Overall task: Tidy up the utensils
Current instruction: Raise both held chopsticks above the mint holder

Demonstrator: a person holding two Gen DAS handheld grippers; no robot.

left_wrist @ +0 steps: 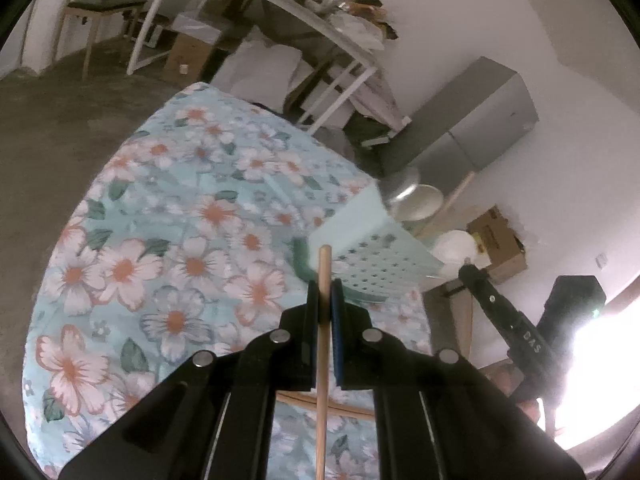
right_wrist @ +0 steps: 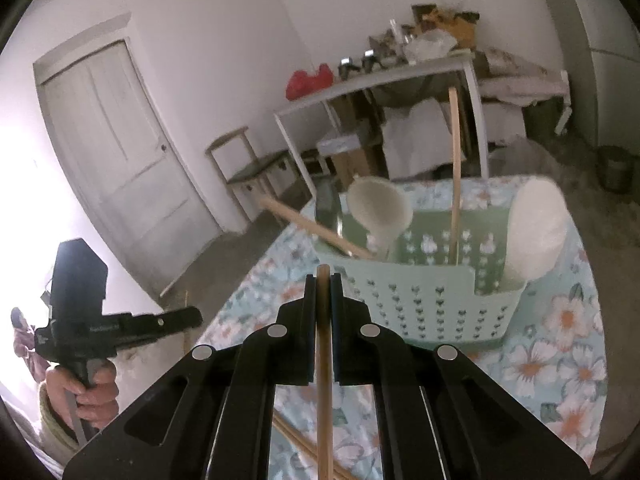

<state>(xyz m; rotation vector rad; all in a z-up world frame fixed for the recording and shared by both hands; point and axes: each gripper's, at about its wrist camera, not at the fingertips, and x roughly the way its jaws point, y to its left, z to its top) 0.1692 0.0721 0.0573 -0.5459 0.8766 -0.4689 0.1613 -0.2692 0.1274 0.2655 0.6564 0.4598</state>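
While the left tongs (left_wrist: 325, 292) clamp one wooden chopstick (left_wrist: 323, 360), the right tongs (right_wrist: 323, 286) pinch a second wooden stick (right_wrist: 324, 380); both sticks are raised over the floral counter (left_wrist: 160, 240). Green perforated basket (right_wrist: 424, 304) ahead holds ladles (right_wrist: 378, 208) and more sticks
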